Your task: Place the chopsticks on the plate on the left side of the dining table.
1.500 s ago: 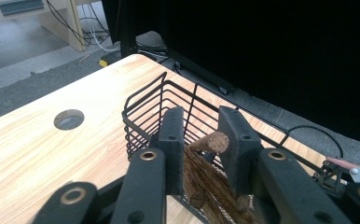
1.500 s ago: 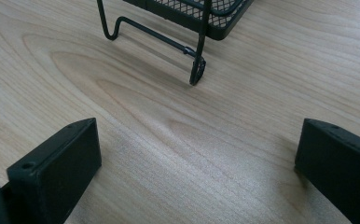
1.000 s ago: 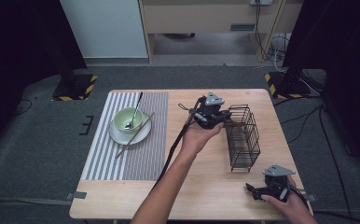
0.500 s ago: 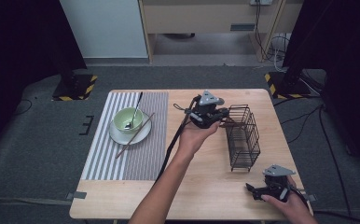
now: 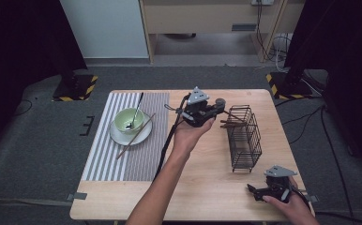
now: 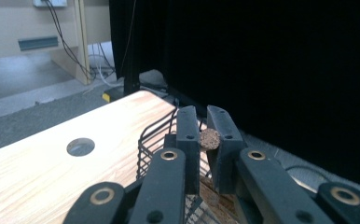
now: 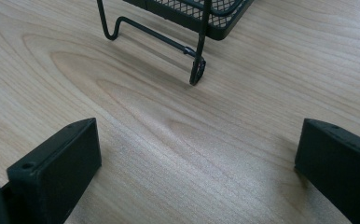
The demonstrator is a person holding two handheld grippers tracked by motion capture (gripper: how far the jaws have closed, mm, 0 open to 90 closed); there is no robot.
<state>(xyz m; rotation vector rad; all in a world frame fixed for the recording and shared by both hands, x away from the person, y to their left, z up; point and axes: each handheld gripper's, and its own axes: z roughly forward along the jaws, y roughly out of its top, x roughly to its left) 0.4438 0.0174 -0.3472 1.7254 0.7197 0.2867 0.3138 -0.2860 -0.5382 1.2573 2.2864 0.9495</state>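
**One chopstick held at the wire basket**

One wooden chopstick [image 6: 210, 138], round in section with a pale, grainy end face, was clamped between the black jaws of the left gripper [image 5: 215, 114]; the jaws stood nearly together, pinching the stick. It pointed toward the black wire basket [image 5: 245, 138], its brown shaft reaching across the basket's near rim in the high view. Step judged in hand: carrying the chopstick over the basket to drop it in. The next move would call for tipping the stick down through the open top, then parting the jaws so it slid inside rather than catching on the rim.

Right gripper [image 5: 259, 191]: resting on the table's near right corner, jaws spread wide, holding nothing.

Other items: a second chopstick [image 5: 135, 136] leaning across a white plate [image 5: 119, 137]; a pale green bowl [image 5: 130, 119] with a metal spoon [image 5: 133, 114]; a grey-and-white striped mat [image 5: 105, 157]; a light wood-grain table [image 5: 202, 187], smooth and matt.
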